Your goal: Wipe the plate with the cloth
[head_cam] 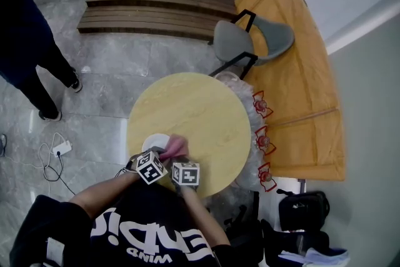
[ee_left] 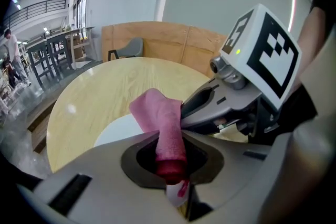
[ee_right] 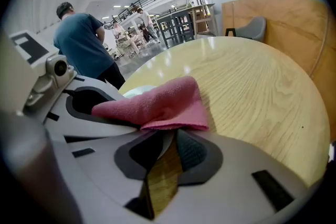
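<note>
Nearest to me, low in the left gripper view, my left gripper (ee_left: 170, 161) is smooth grey plastic. Its jaws are squeezed tight on the cloth (ee_left: 157, 113). The cloth is pink, soft and fuzzy, rolled thin where it is pinched and puffed out above that.

My right gripper (ee_right: 170, 136) is the same grey plastic, with a rough dark pad on one jaw. Its jaws are almost together, with a thin strip of wood showing between them. Their tips pinch the bottom edge of the cloth, in the middle of the right gripper view. So both grippers hold the cloth, tip to tip.

Just behind the cloth is the plate (ee_left: 118, 131). It is white, round and smooth, and it sits near my edge of the table (head_cam: 200, 109). The table is round, pale wood with fine lines in it.

Past the table, at the top of the head view, stands a grey chair (head_cam: 253, 40) with a curved seat and black legs.
</note>
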A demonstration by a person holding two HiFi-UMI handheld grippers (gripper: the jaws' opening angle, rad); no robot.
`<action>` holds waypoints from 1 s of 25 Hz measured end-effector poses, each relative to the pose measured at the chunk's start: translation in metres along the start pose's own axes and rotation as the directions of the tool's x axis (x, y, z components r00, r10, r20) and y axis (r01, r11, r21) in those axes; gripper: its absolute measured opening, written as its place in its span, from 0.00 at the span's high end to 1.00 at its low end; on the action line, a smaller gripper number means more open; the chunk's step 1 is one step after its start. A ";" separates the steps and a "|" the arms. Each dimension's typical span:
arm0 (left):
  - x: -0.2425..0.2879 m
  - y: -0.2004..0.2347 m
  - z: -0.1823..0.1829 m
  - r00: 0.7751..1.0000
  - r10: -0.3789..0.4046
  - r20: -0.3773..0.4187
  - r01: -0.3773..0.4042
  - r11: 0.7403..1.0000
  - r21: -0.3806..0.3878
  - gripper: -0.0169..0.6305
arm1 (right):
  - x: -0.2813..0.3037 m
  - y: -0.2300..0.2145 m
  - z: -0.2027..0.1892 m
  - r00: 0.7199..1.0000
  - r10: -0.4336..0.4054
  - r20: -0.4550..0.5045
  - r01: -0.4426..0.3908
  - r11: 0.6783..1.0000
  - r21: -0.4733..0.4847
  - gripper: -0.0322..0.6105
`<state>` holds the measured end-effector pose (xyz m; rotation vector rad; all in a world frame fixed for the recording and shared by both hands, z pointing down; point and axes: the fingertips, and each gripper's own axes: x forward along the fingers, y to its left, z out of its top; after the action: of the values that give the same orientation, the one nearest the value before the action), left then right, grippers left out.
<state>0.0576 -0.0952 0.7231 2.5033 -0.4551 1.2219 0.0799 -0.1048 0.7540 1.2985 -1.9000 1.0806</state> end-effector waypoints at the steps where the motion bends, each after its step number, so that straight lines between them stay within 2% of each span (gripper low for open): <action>1: 0.000 0.000 -0.001 1.000 0.000 -0.003 0.000 1.000 -0.001 0.90 | 0.000 0.001 0.000 1.000 0.000 0.000 0.000 1.000 0.000 0.80; 8: 0.009 0.003 -0.016 0.999 0.003 -0.048 -0.003 1.000 -0.011 0.90 | 0.000 0.002 0.002 1.000 0.014 0.005 -0.014 1.000 0.002 0.80; 25: 0.001 0.018 -0.024 0.997 0.047 -0.060 -0.049 0.998 -0.035 0.90 | 0.000 0.003 0.002 1.000 0.019 -0.008 -0.019 0.999 -0.037 0.80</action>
<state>0.0342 -0.1020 0.7403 2.4325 -0.5203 1.2900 0.0768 -0.1060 0.7521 1.2558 -1.9214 1.0534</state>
